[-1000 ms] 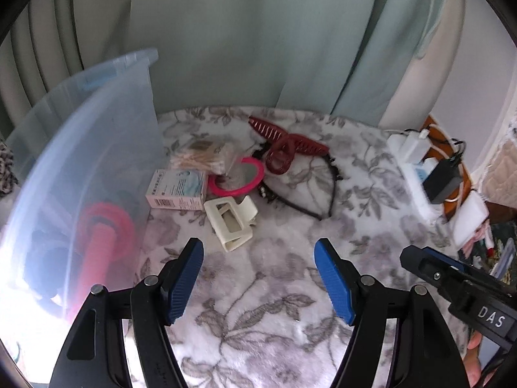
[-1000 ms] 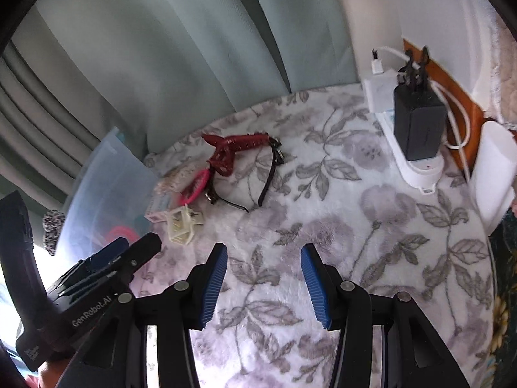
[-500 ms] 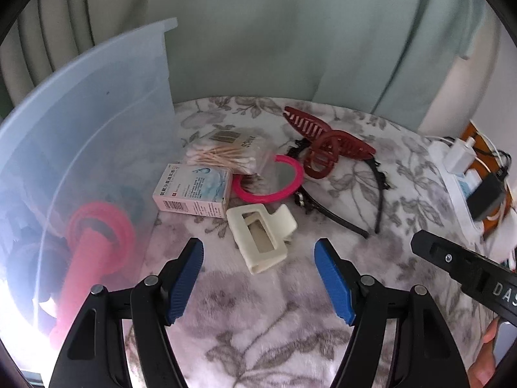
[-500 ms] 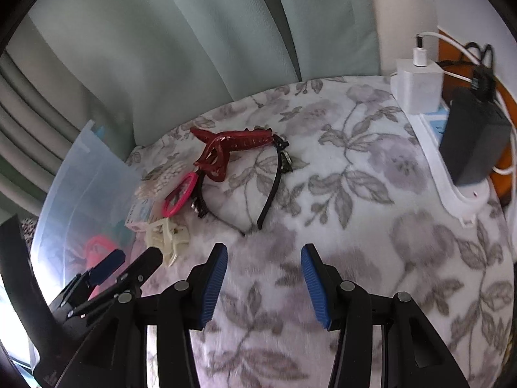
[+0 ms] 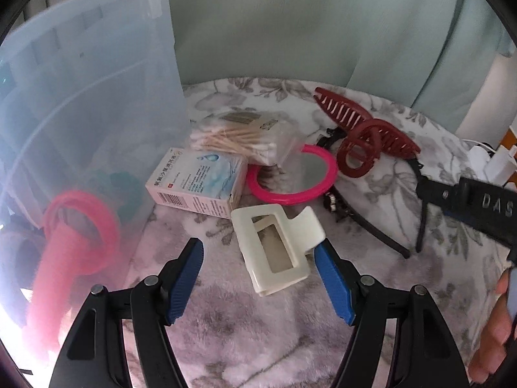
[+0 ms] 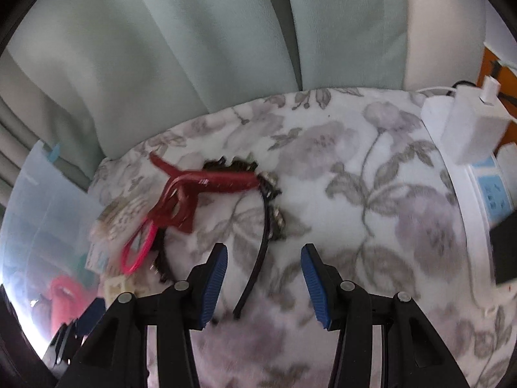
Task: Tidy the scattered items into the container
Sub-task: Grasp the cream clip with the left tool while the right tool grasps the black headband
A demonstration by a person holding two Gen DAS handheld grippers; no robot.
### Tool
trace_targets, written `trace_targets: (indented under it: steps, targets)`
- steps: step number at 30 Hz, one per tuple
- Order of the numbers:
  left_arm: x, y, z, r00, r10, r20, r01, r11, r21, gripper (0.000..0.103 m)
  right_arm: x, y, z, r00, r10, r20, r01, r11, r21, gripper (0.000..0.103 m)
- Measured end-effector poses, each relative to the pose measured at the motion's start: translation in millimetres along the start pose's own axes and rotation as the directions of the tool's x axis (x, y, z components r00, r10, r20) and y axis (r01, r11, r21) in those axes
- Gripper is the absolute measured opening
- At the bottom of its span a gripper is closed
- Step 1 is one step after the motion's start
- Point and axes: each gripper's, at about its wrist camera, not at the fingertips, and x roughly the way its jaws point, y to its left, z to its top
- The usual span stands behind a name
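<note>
A cream claw clip [image 5: 278, 249] lies on the floral blanket between the fingers of my left gripper [image 5: 258, 245], which is open; the clip sits close to the right pad and clear of the left one. Behind it are a small box [image 5: 197, 184], a bag of cotton swabs [image 5: 239, 135], a pink ring mirror [image 5: 297, 174] and a dark red claw clip [image 5: 365, 139]. The clear plastic container [image 5: 80, 113] stands at the left with a pink item [image 5: 74, 226] inside. My right gripper [image 6: 264, 249] is open, with one leg of the black headband [image 6: 265, 220] lying between its fingers.
A white power strip [image 6: 478, 194] with a white charger [image 6: 462, 129] and a dark adapter runs along the right edge. Green curtains hang behind the blanket. The right gripper's body [image 5: 468, 200] and a hand [image 5: 494, 339] show at the right of the left wrist view.
The left gripper has come down and forward, so the cream clip now lies between its fingers. The right gripper has swung left from the power strip to the headband.
</note>
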Motion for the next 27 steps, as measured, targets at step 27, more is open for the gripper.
trace_targets:
  steps: [27]
  targets:
    - [0.6,11.5,0.4,0.997,-0.065,0.029,0.067,0.996,-0.052,0.057,-45.6,-30.1,-17.7,0.997,-0.038,0.07,0.031,0.994,0.105,0.018]
